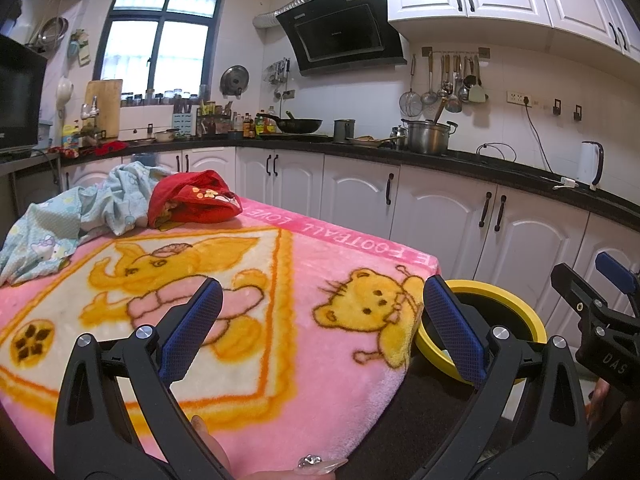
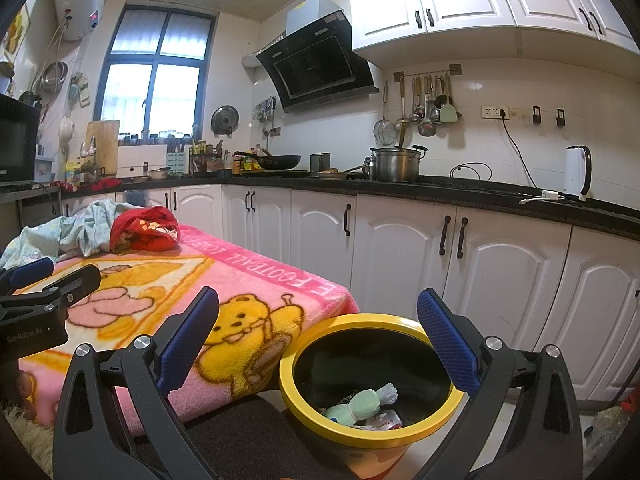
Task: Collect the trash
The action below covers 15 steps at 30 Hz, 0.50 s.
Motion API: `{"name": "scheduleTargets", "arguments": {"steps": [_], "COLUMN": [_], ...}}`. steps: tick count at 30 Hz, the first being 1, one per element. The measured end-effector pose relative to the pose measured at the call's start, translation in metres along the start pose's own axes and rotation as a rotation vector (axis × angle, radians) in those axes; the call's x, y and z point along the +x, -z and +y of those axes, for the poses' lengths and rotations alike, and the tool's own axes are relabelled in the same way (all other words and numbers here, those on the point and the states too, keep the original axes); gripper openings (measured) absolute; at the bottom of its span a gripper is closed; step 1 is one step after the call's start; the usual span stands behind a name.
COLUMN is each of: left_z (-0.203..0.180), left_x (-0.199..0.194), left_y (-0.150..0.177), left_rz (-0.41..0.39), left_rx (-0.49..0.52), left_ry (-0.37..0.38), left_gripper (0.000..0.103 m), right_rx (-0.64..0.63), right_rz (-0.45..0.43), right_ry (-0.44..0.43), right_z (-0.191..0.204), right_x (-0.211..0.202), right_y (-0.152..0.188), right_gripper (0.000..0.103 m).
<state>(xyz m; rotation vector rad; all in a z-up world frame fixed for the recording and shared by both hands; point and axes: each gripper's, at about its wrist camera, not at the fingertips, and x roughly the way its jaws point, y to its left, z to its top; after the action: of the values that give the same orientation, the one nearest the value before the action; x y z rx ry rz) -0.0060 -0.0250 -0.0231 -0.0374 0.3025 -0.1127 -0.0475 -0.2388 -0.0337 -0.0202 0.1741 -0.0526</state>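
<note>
A yellow-rimmed trash bin (image 2: pixel 288 380) stands on the floor at the near right corner of the table. Inside it lie a pale green wrapped candy-like piece (image 2: pixel 362 402) and a crumpled white wrapper (image 2: pixel 380 422). My right gripper (image 2: pixel 318 340) is open and empty, held just above the bin's mouth. My left gripper (image 1: pixel 322 328) is open and empty over the pink cartoon blanket (image 1: pixel 328 240) on the table. The bin's rim (image 1: pixel 520 308) shows in the left wrist view behind my right finger. The right gripper shows at that view's right edge (image 1: pixel 600 312).
A light blue cloth (image 1: pixel 80 212) and a red cloth (image 1: pixel 192 200) lie bunched at the table's far left. White cabinets (image 2: pixel 400 248) and a black counter with pots (image 2: pixel 396 164) and a kettle (image 2: pixel 576 172) run behind. A dark mat (image 2: pixel 248 436) lies by the bin.
</note>
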Motion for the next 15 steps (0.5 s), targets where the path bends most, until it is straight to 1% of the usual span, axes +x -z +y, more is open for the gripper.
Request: {"name": "scheduleTargets", "arguments": {"steps": [7, 11, 15], "left_z": [-0.0005, 0.0013, 0.0049], "left_x": [-0.0006, 0.0001, -0.0002], "left_y": [0.0005, 0.0012, 0.0009], "left_rz": [-0.004, 0.011, 0.027], "left_rx": [-0.004, -0.019, -0.031], "left_ry": [0.000, 0.001, 0.000], "left_gripper": [0.092, 0.092, 0.092], "right_rx": [0.000, 0.003, 0.015], "right_rz": [0.000, 0.006, 0.031], "right_ry": [-0.002, -0.002, -0.007], "right_z": [-0.0003, -0.0002, -0.0007], "right_x": [0.0002, 0.0003, 0.0044], "right_y": [-0.0005, 0.0006, 0.0030], "right_gripper": [0.097, 0.097, 0.097]}}
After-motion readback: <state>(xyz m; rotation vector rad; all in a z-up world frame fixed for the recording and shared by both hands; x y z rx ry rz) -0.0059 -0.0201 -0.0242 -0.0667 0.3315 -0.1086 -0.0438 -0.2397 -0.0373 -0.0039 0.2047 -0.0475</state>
